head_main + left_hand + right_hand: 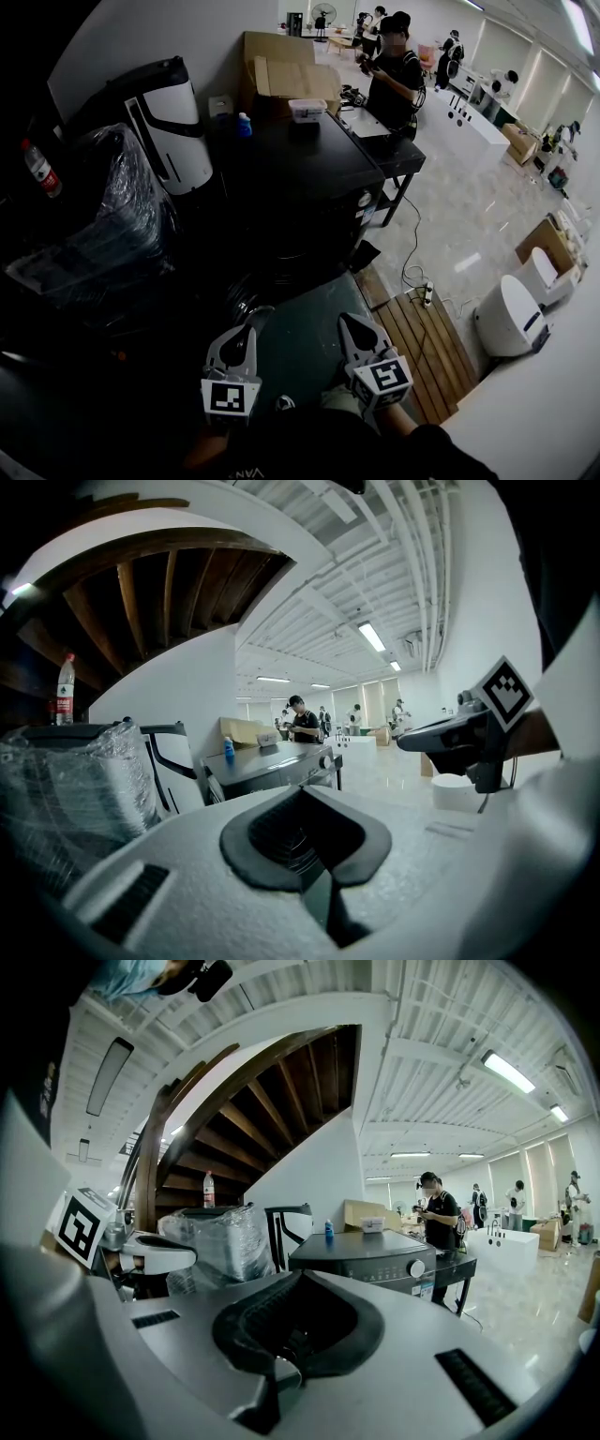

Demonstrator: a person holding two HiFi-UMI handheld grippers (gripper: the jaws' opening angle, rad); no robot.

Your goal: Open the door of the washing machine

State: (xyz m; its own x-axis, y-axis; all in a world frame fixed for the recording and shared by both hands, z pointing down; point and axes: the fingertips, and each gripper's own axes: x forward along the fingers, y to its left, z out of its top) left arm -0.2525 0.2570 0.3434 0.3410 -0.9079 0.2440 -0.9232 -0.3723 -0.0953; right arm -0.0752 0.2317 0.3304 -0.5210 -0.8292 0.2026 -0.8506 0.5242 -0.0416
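Washing machine point(300, 169): dark, front-loading, straight ahead of me and well beyond both tongs, with a plastic-wrapped bundle point(112, 216) on its left. Its control strip and knob point(408, 1267) show in the right gripper view. The door sits lower on the front, in shadow or hidden, so I cannot tell whether it is shut or open.

Left tongs point(248, 332) and right tongs point(350, 321): jaws together, nothing between them, held side by side, near level and apart from the machine.

Step in hand: this fits either the wait before reaching in or the rest after the door has swung. What comes next hangs on a clear look at the door.

Writing: the strip's marks and a sticker under the knob are too small to read. The red label on the bottle point(39, 169) is unreadable. "VAN" shows on dark cloth at the head view's bottom edge, the rest cut off.
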